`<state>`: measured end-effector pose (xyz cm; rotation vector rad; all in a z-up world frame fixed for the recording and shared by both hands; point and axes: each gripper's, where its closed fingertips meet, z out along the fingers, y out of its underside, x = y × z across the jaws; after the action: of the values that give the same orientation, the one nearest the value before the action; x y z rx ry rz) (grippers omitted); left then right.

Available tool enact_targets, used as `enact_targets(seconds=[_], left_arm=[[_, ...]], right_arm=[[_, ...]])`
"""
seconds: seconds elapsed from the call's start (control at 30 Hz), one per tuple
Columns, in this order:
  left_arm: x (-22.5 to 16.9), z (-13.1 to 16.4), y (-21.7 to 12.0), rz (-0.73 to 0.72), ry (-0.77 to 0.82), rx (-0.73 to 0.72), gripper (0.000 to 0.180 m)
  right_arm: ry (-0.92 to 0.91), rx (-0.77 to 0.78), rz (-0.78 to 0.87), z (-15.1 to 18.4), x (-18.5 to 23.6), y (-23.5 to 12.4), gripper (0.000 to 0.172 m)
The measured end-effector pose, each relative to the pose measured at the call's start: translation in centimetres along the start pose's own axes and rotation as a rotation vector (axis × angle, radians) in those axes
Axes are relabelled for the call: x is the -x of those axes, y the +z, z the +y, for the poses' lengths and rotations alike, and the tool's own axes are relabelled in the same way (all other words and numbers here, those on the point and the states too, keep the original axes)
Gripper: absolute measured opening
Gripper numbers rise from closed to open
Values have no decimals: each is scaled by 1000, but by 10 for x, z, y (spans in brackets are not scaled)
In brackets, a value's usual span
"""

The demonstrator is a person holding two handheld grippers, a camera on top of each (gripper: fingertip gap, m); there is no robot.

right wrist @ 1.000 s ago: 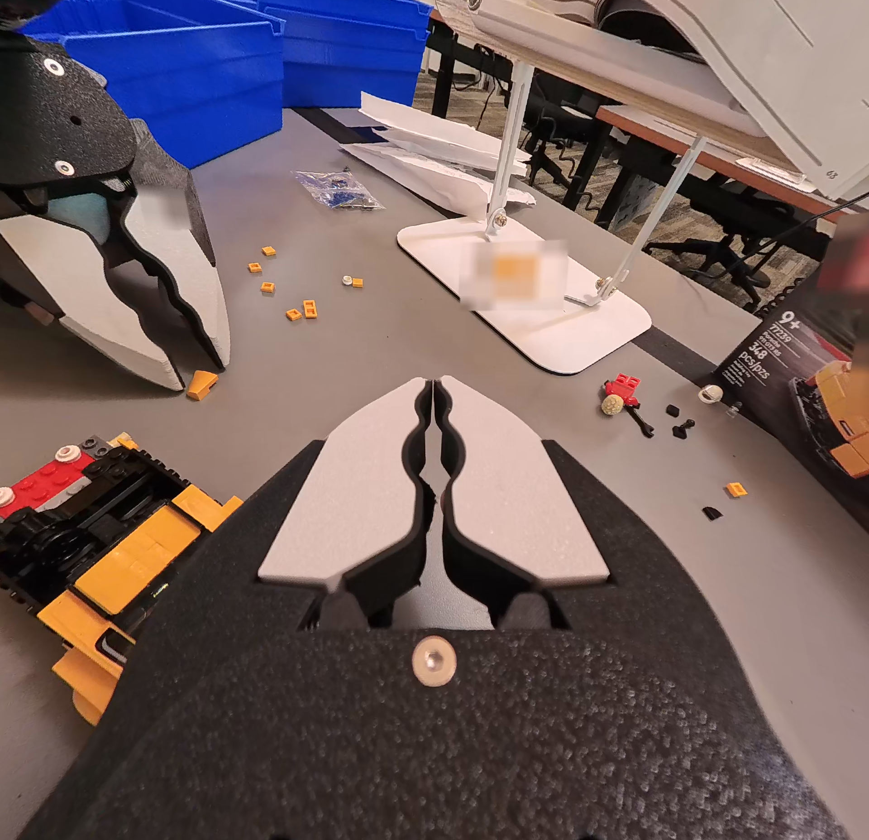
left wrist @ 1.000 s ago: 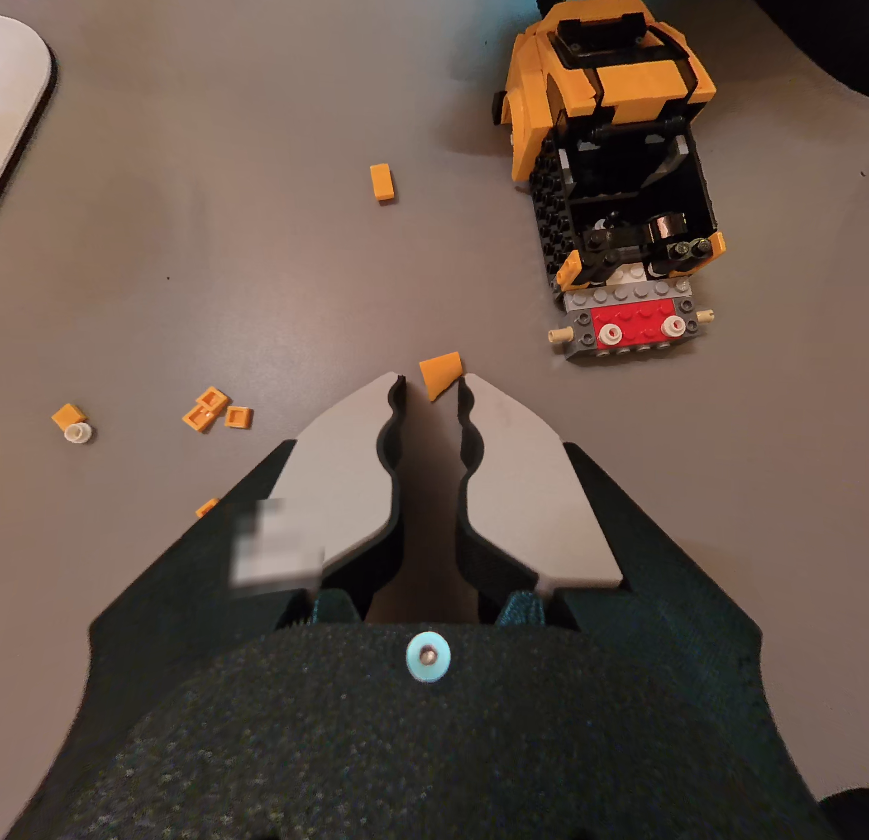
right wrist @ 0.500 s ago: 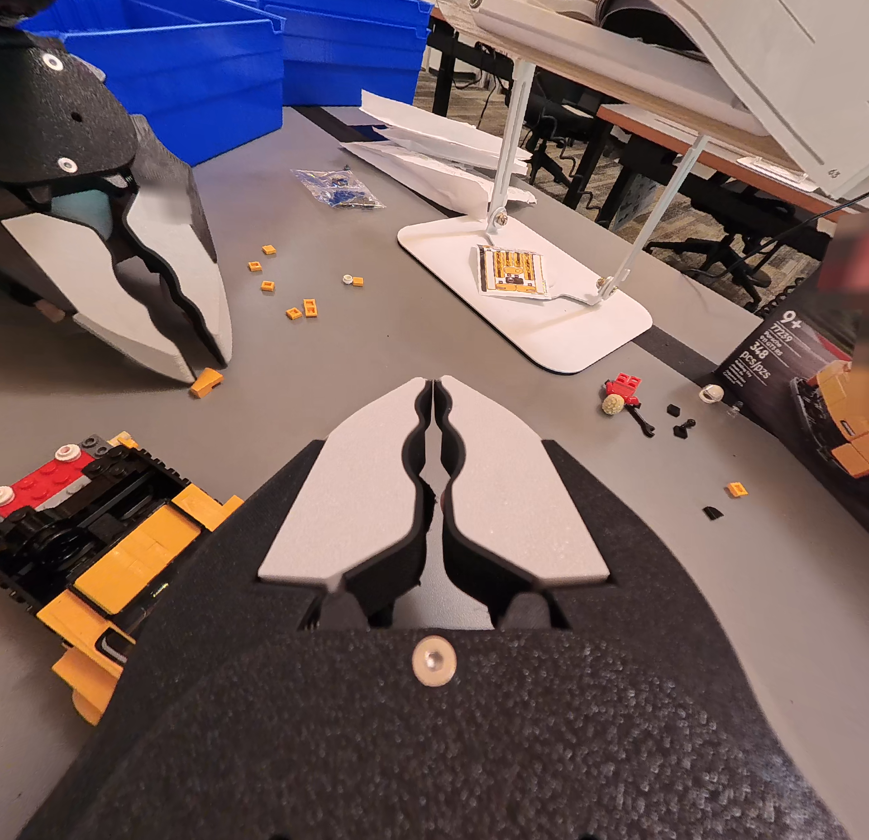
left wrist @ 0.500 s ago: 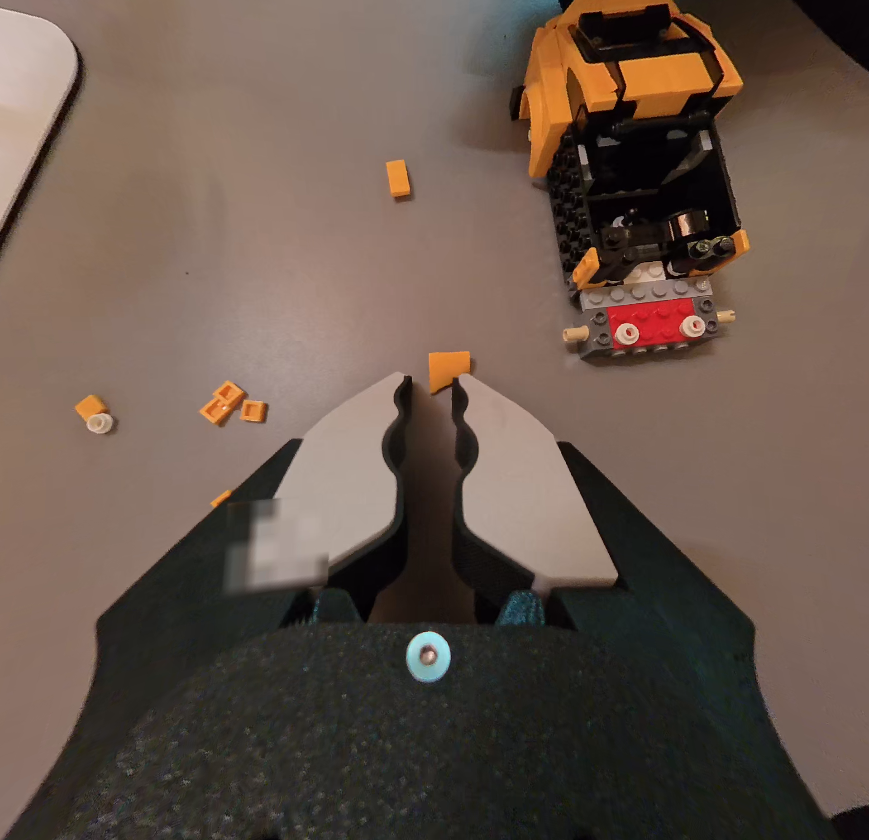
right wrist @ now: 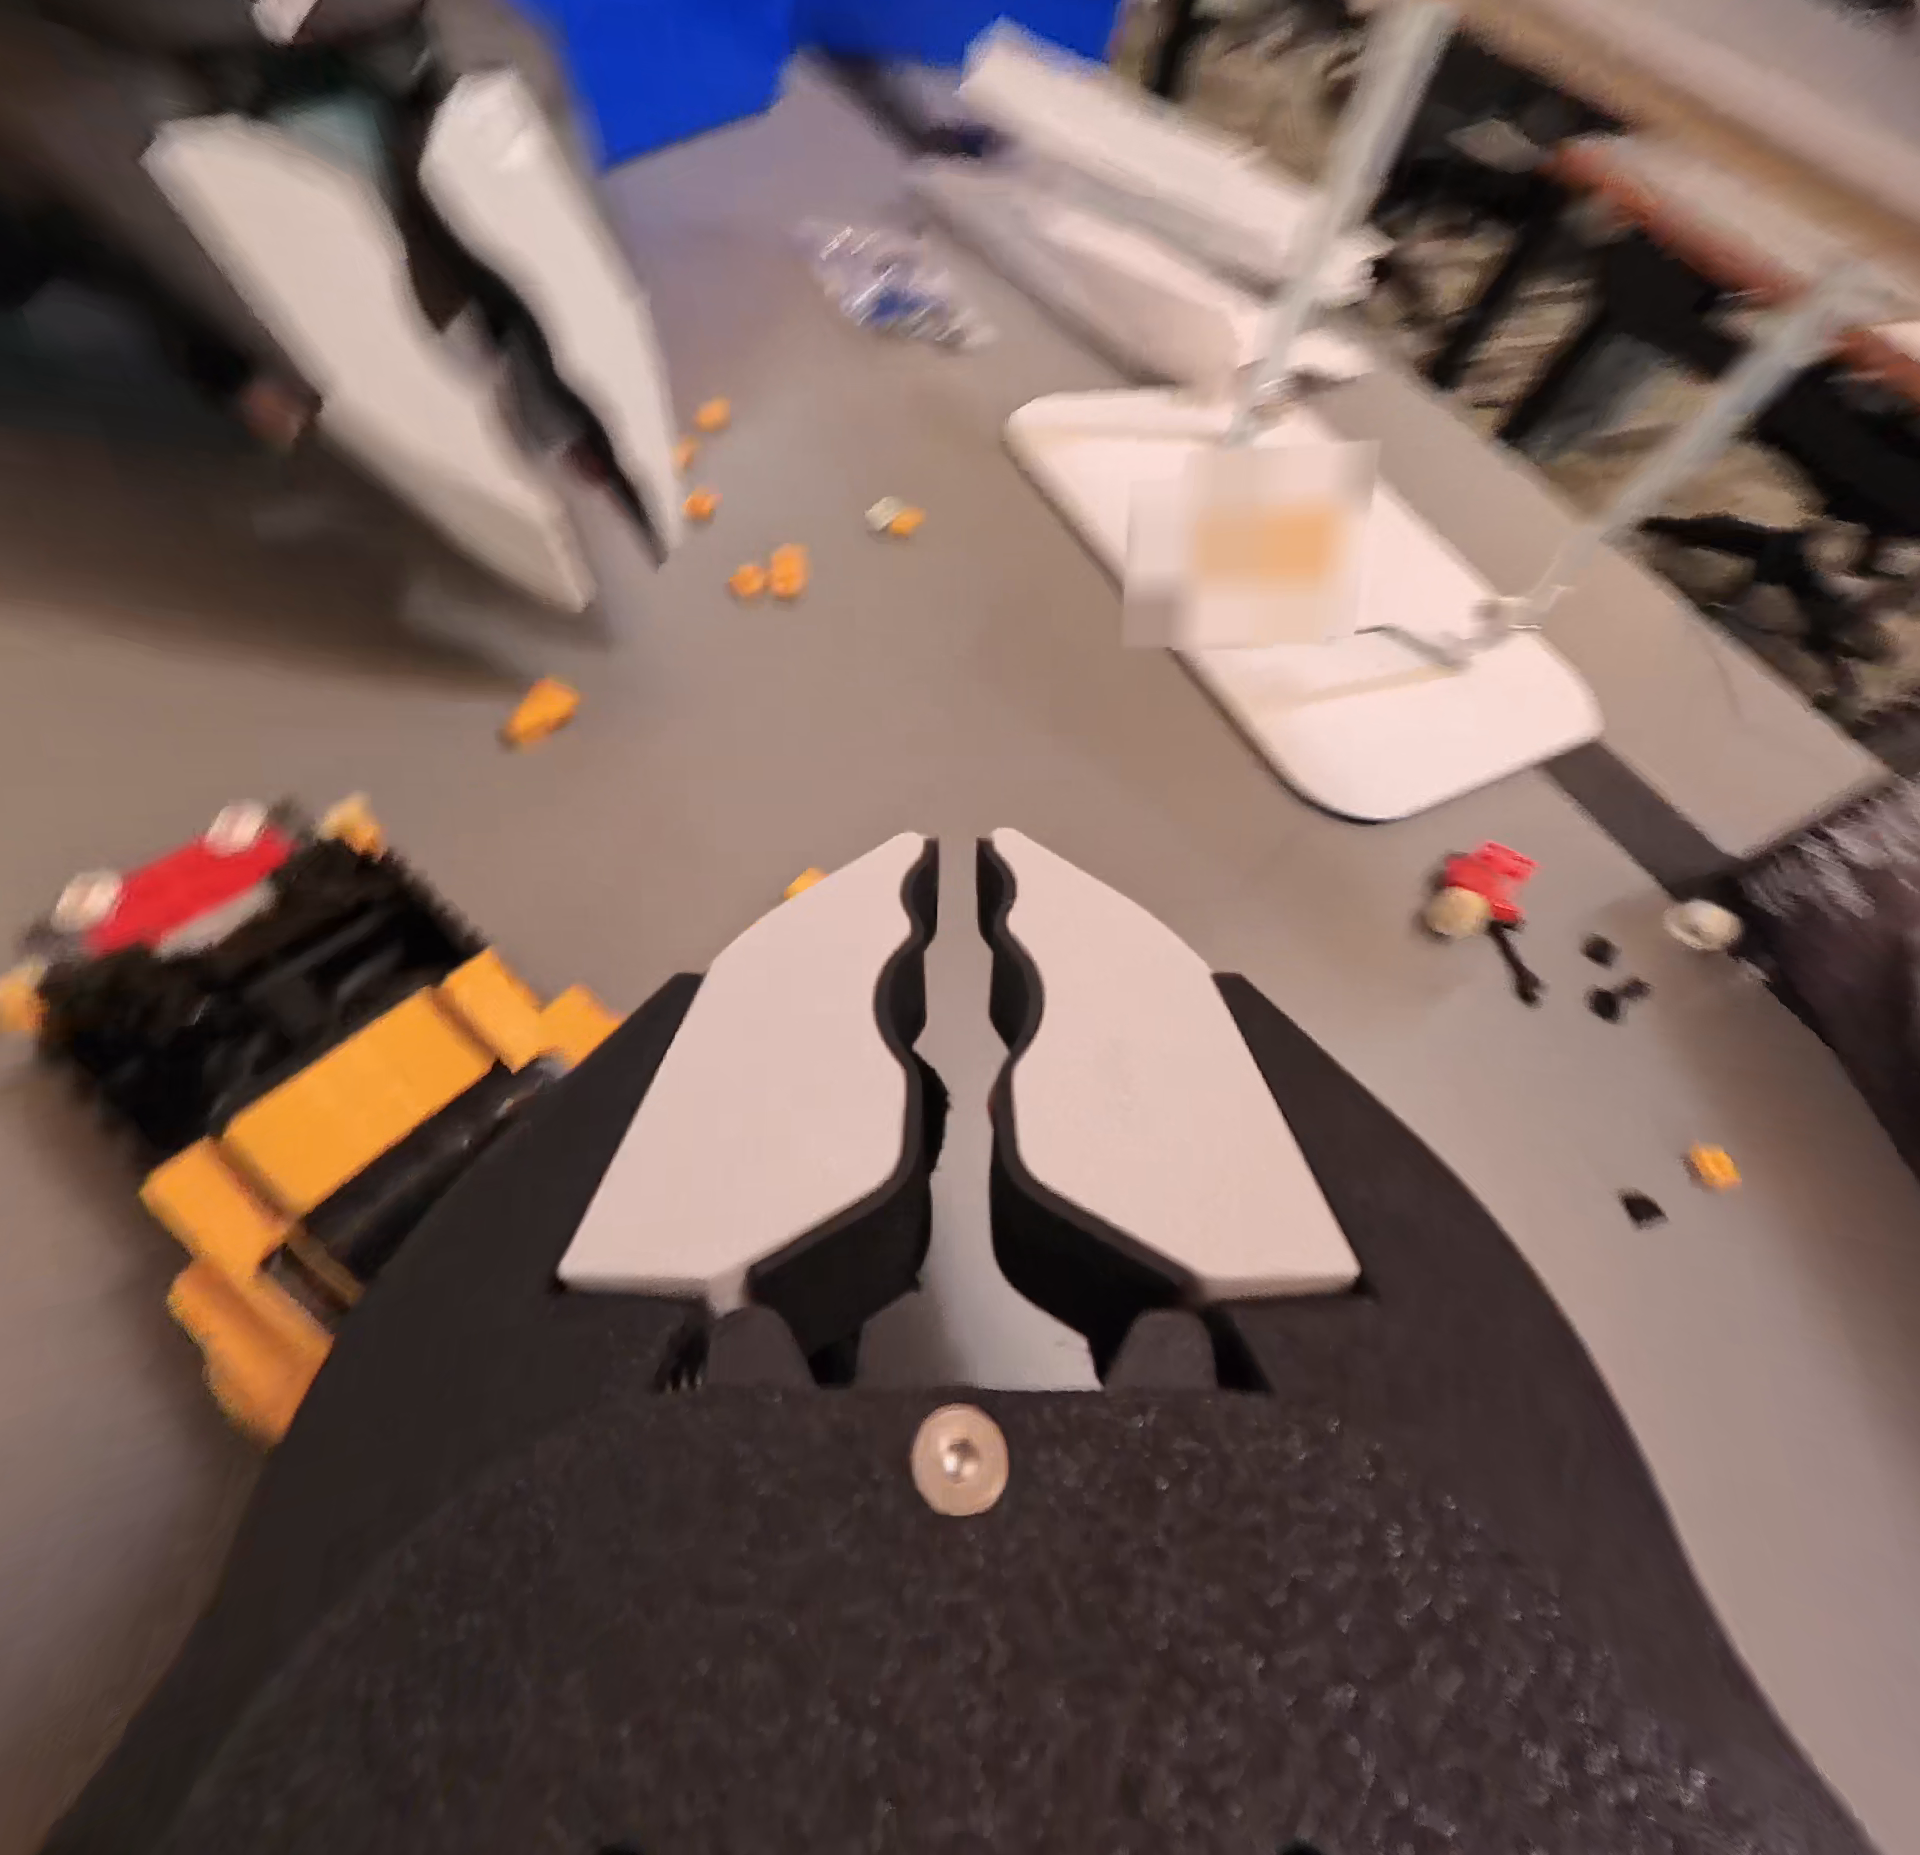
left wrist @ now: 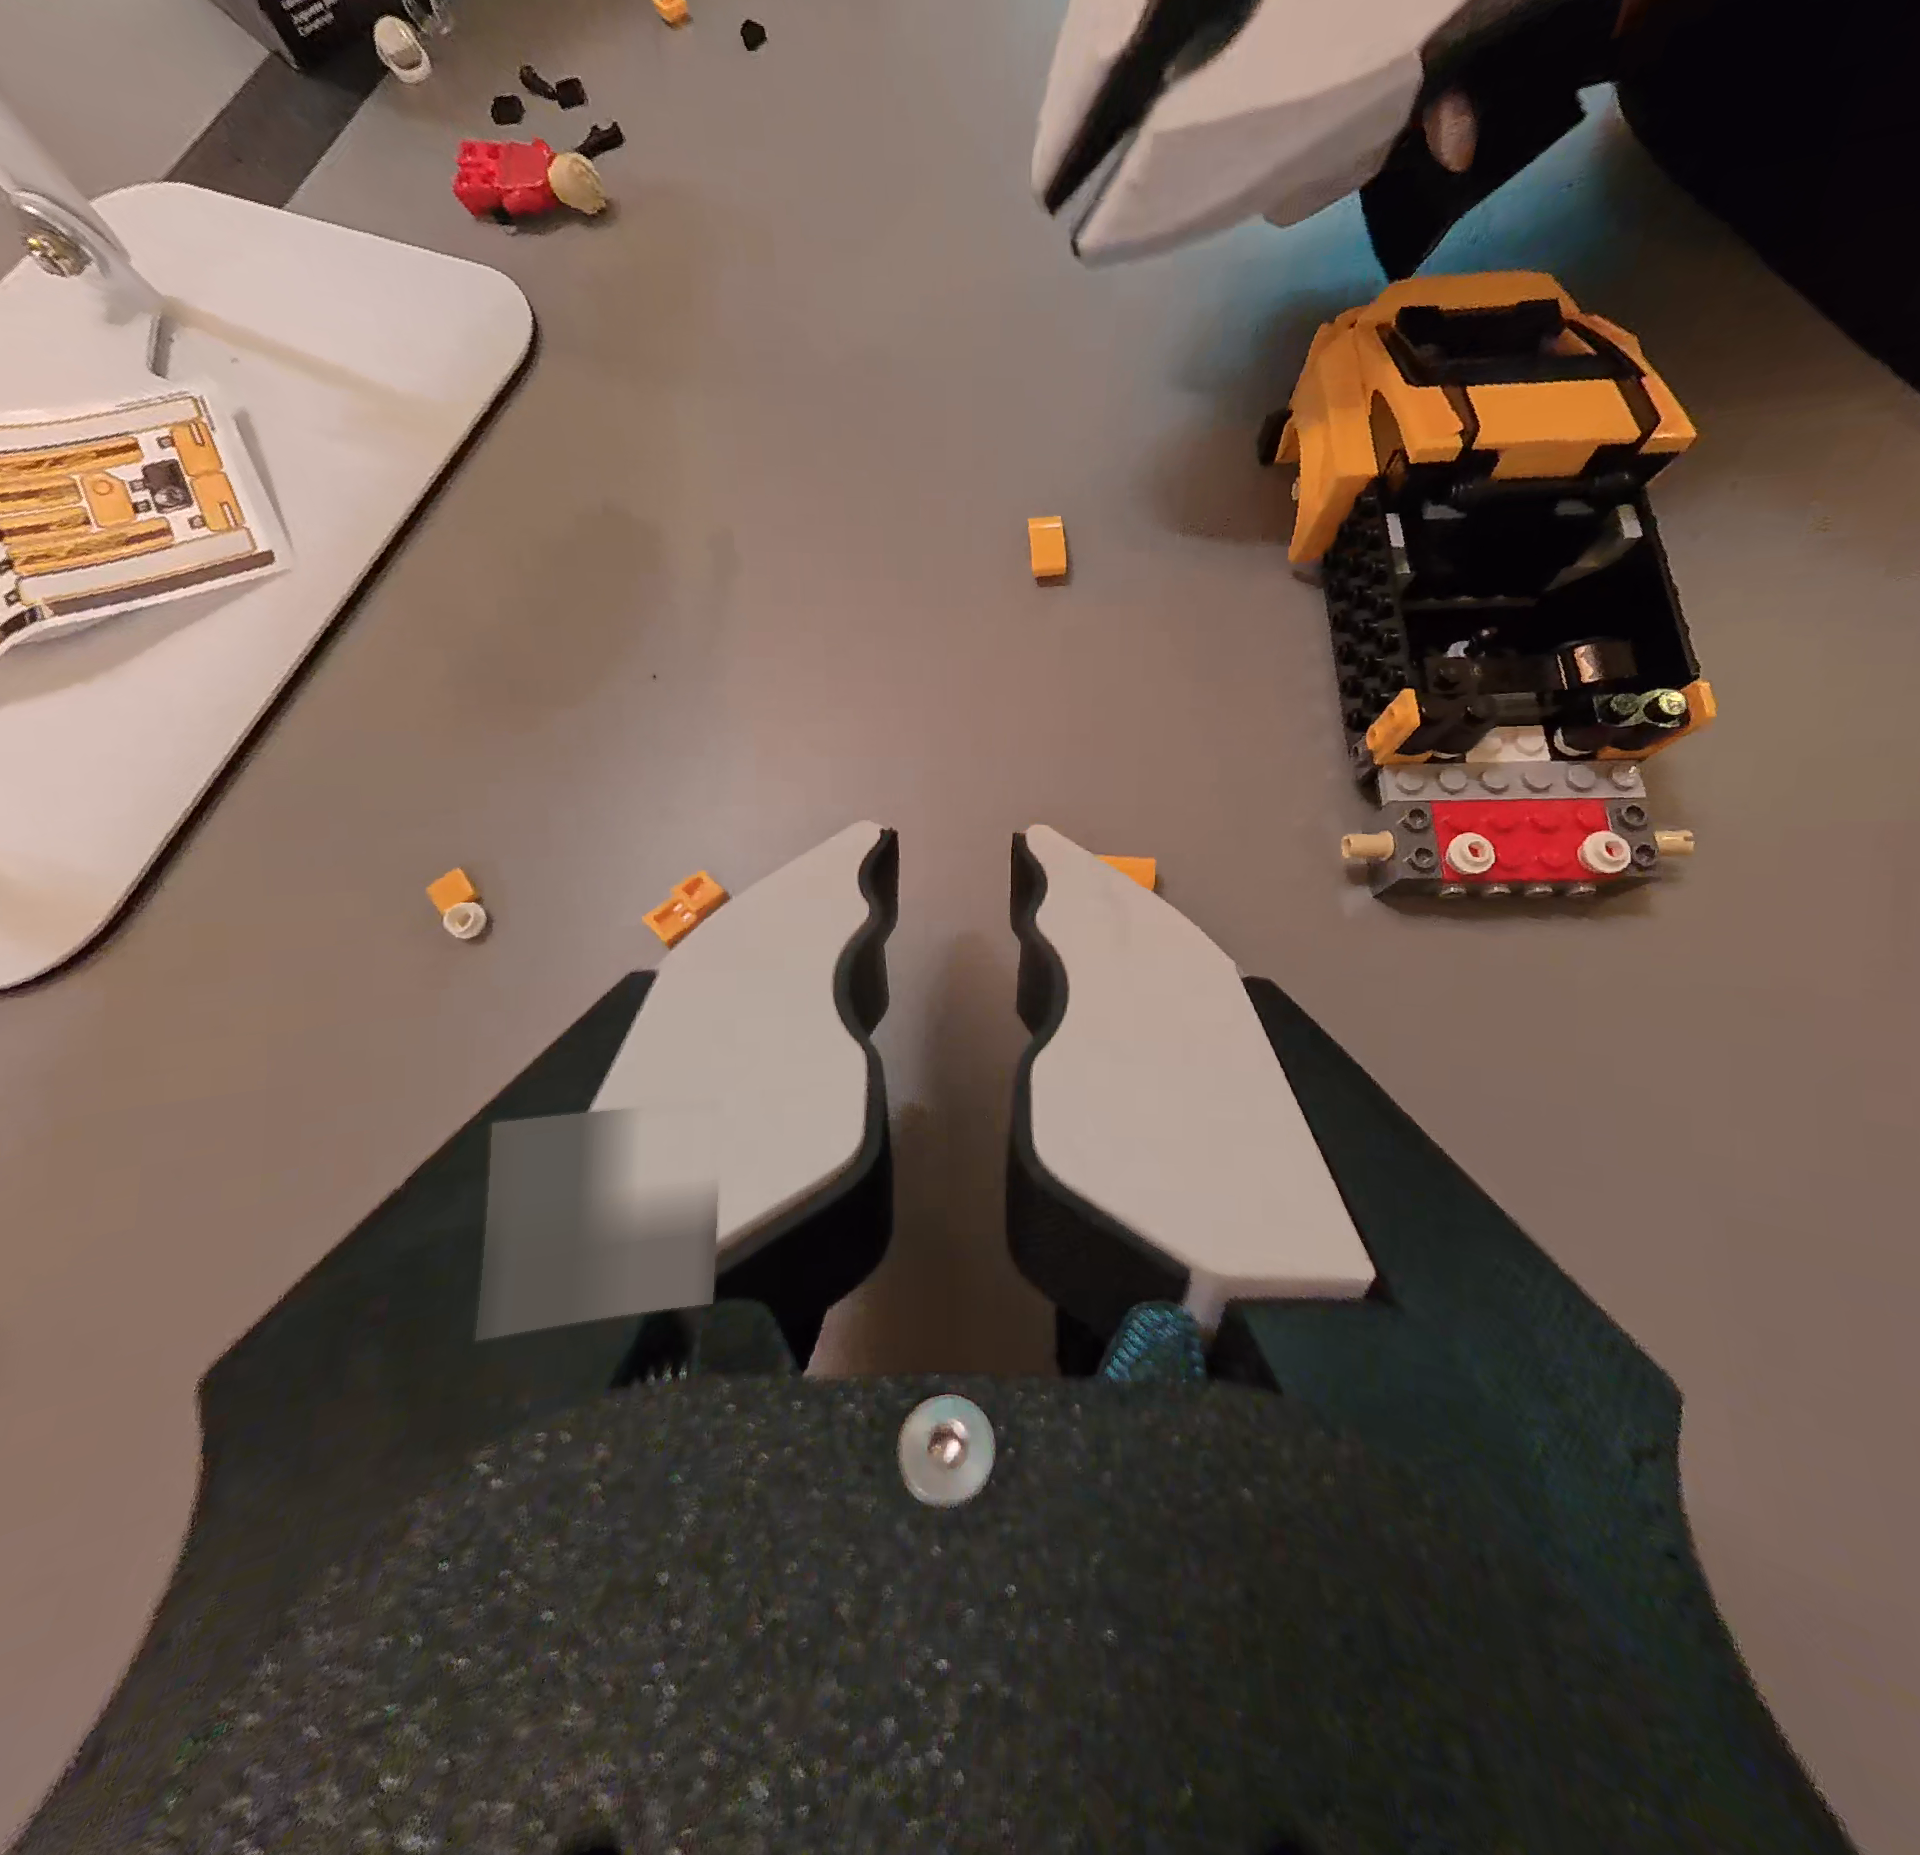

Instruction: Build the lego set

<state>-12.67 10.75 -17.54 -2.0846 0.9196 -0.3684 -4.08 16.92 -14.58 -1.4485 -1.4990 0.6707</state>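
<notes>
- Your left gripper [left wrist: 954, 849] hovers low over the grey table [left wrist: 790, 600], fingers parted with nothing between them; an orange wedge piece [left wrist: 1130, 868] peeks out just beside the right finger.
- Your right gripper [right wrist: 956, 855] shows a narrow slit between its fingers, holding nothing.
- The brick-built car [left wrist: 1496, 600] lies half assembled: glossy orange shell, studded black chassis, red plate exposed.
- Small orange tiles [left wrist: 684, 906] lie scattered loose, unplaced.

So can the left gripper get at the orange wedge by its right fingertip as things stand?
Probably yes. The left gripper is open and empty, and the orange wedge lies loose on the table just outside its right finger, nothing between them. It would need a small sideways shift.
</notes>
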Motion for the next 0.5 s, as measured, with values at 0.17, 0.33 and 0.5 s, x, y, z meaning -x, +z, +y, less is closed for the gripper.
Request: enact_targets(seconds=[0.17, 0.33, 0.5], left_arm=[[2, 2, -2, 11, -14, -3, 20], [-11, 7, 0, 104, -16, 17, 20], [-28, 15, 5, 184, 14, 62, 26]], right_arm=[[-91, 94, -219, 4, 19, 0, 8], [-159, 235, -407, 18, 22, 14, 11], [-167, 263, -598, 4, 44, 11, 16]])
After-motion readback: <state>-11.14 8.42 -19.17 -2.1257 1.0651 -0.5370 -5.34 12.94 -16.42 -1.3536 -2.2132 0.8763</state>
